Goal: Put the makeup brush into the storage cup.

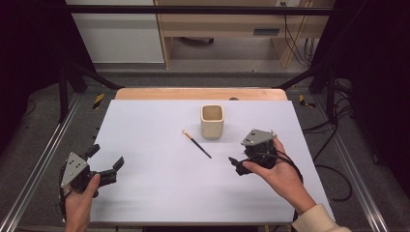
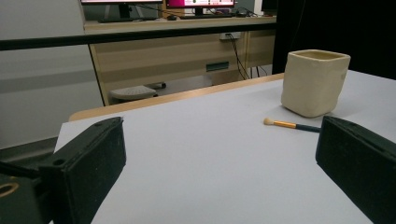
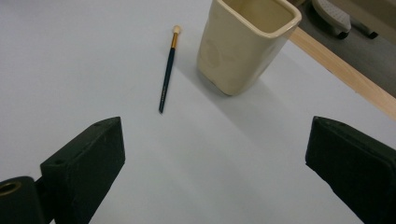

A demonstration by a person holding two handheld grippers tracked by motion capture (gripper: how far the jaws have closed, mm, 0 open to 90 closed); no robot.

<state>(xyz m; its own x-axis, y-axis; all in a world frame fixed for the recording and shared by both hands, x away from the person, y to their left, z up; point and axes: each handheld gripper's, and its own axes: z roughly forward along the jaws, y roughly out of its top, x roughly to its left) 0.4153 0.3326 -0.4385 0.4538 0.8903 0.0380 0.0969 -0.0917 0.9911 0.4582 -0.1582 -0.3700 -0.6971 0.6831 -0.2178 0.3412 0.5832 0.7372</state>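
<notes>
Right gripper view: thin dark brush [image 3: 166, 74], gold ferrule, pale tip.

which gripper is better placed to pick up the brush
Right. The right gripper is open, close to the brush, which lies ahead of its jaws. The left gripper, also open, sits far off at the table's left edge.

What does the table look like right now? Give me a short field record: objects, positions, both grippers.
surface: white table top
brush: thin dark-handled brush with pale tip, lying flat, touched by nothing
cup: cream square cup, upright, looks empty, just beyond the brush, apart from it
left gripper: jaws open, at the near left of the table, holding nothing
right gripper: jaws open, near the brush's dark end, holding nothing
nearest to brush: right gripper
</notes>
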